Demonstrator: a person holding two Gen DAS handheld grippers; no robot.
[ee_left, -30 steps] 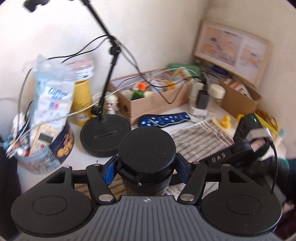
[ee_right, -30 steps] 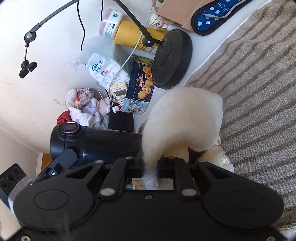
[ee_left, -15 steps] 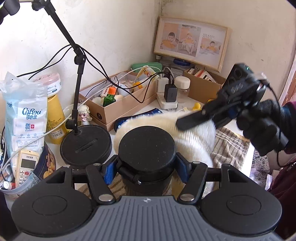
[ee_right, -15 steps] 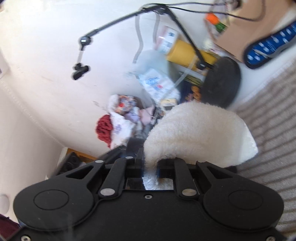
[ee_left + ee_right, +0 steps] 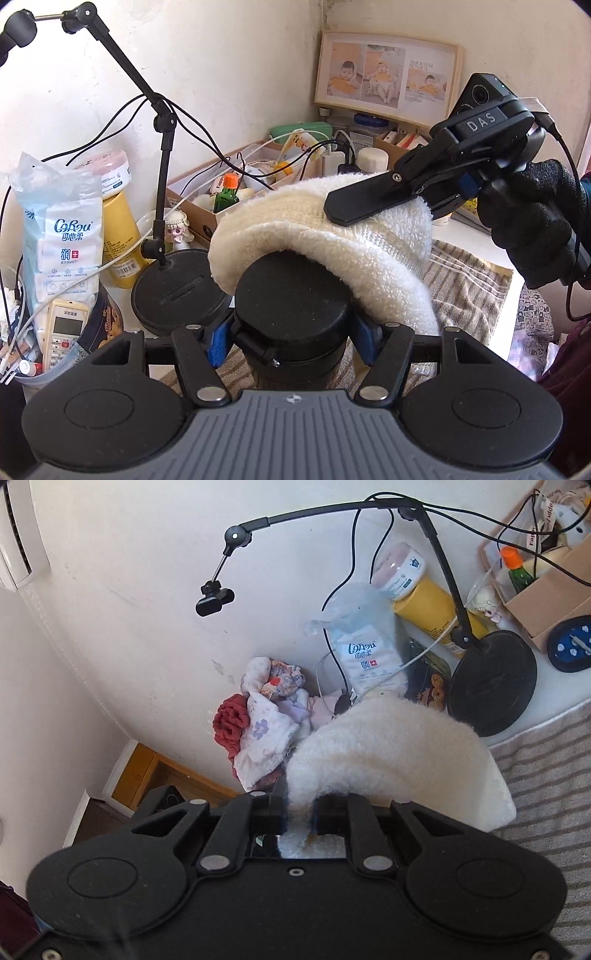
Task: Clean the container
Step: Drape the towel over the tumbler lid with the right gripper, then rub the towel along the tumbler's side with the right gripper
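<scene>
Container: a black cylinder-shaped container with a flat black lid, standing upright over the striped cloth, in the middle of the left wrist view.
Left gripper: the left gripper is clamped on the container, with one blue pad pressing on each side just under the lid.
Right gripper: the right gripper has its jaws pressed together on a fold of the white fluffy towel.
Towel position: the towel hangs over the far edge of the container lid and touches it.
Right hand: a hand in a black glove holds the right gripper; the word "DAS" is written on its body.
Tissue pack: a clear pack at the left with blue letters that read about like "CoRou", some Chinese characters and a red plus sign.
Other labels: a yellow canister with a barcode; a white remote control with small print too small to read.
Wall: a framed picture with baby photos; its small text is not readable.
Stand: a black arm stand with a round base beside the container.
</scene>
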